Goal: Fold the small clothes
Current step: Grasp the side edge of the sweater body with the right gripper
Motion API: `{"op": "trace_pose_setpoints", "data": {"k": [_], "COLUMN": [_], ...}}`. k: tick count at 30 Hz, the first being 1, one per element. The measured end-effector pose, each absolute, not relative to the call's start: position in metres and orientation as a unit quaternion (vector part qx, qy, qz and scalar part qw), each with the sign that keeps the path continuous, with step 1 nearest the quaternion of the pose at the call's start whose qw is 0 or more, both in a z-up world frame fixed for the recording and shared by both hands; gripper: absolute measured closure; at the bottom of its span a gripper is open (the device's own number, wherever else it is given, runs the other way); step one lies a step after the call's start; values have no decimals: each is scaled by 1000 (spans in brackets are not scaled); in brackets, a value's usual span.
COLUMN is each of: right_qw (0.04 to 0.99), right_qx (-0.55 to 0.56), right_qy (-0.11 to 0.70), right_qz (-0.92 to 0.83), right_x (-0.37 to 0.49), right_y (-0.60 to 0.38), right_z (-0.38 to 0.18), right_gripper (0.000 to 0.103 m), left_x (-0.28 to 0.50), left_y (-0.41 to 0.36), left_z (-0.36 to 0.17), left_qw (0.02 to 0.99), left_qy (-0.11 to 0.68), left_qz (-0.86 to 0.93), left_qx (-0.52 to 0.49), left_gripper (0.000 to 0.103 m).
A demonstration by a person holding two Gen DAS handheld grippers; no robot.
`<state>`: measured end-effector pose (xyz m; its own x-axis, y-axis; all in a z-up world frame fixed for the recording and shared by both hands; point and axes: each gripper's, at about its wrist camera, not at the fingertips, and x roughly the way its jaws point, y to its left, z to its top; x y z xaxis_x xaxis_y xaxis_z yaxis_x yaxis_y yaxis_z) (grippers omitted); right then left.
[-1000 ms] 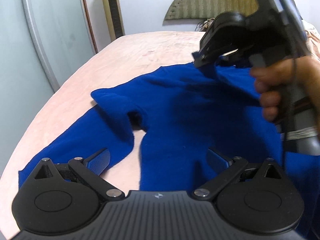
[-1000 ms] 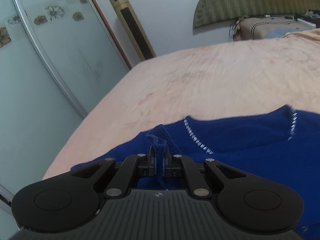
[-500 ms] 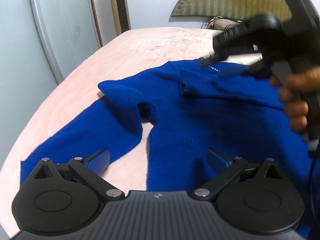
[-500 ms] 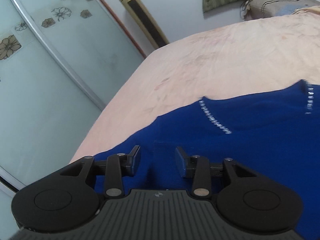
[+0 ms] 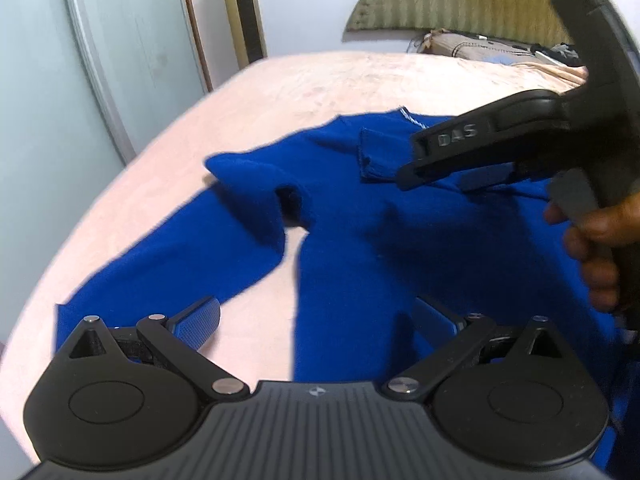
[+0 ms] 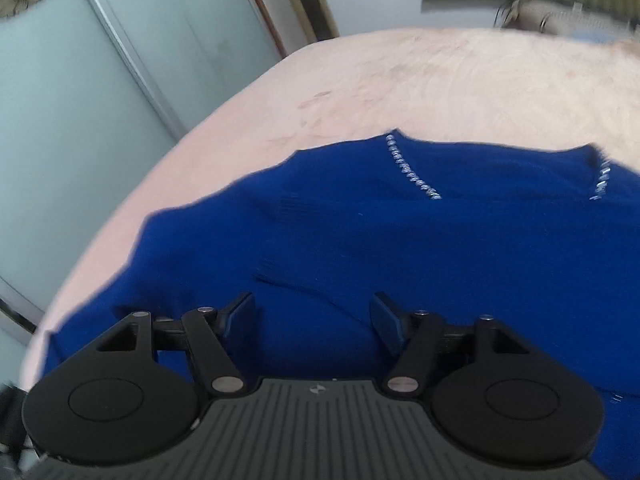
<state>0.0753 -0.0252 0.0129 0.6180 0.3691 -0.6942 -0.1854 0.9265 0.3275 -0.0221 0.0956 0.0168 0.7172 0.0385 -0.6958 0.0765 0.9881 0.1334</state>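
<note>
The right tool (image 6: 312,322), jaws just opening and empty, hovers over the blue sweater (image 6: 360,248) on the bed (image 6: 440,88); the left tool (image 5: 316,320) gapes open above its sleeve.

We see the blue sweater (image 5: 400,248) cut off by the right and bottom edges. The right gripper (image 5: 432,170) hides part of its folded sleeve, and the bedhead clutter (image 6: 560,20) blurs beyond telling.

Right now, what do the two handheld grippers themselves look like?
Both are matte black plastic: a ribbed grey-black body, two round discs, and silver-riveted linkage arms ending in blue textured pads. The left gripper and right gripper match. Seen side-on, the right one bears raised "DAS" lettering and a grey trigger; no sleeve is visible.
</note>
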Motion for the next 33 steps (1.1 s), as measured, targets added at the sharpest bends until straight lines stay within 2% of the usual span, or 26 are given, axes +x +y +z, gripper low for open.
{"op": "trace_pose_setpoints", "data": {"k": [5,10,18,23,27,33], "right_qw": [903,898,879,861,836,787], "right_qx": [121,114,82,68,71,125], "right_qy": [368,368,368,376,390,428], "right_qz": [184,214,291,336,380,425], "right_x": [37,16,-17,-20,-22,-15], "right_y": [-24,-11,28,59,88,118], "right_z": [31,32,30,27,23,8], "right_gripper": [34,32,33,33,35,38], "left_x": [-29,-39,-71,-77,-92,-107], "left_y": [145,198,205,244,285,316], "left_z": [19,15,11,25,48,64], "left_qw": [921,907,902,903,912,910], "left_qy": [375,397,394,387,340,295], "left_qz": [70,131,143,186,210,241], "left_qx": [77,46,101,20,-90,-162], "left_gripper": [0,0,0,0,0,0]}}
